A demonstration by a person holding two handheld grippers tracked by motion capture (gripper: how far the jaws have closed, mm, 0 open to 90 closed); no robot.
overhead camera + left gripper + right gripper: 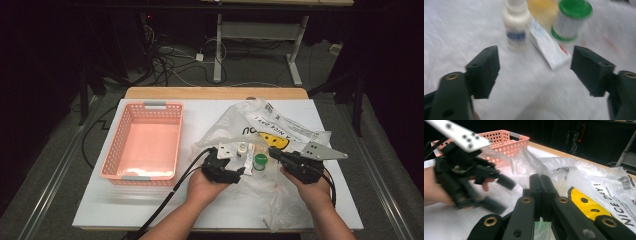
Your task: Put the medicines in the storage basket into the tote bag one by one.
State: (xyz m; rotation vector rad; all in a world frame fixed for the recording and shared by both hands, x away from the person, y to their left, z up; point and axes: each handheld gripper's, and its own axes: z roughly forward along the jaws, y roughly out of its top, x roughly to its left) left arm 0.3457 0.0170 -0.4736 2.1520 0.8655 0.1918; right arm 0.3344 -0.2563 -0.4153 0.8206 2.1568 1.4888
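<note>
Two grippers at a plastic bag beside a pink basket

High view: the left gripper (239, 171) sits just short of a white bottle (242, 150) and a green-capped spool (260, 161) on the plastic bag (280, 131), right of the basket (145, 142). Left gripper view: jaws released, nothing between them, bottle (516, 23), tube (547, 47) and spool (570, 20) ahead. Right gripper view: the right gripper (540, 180) is clenched on the bag's film (594, 180).

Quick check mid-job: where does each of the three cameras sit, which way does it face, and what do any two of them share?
High view: above the person's side, looking forward and down on the white table; both forearms, left gripper, right gripper.
Left gripper view: on the left gripper, jaws apart, facing a white bottle, tube and green-capped container.
Right gripper view: on the right gripper, jaws together, facing the plastic bag.
Shared: the pink basket in high and right gripper views.
</note>
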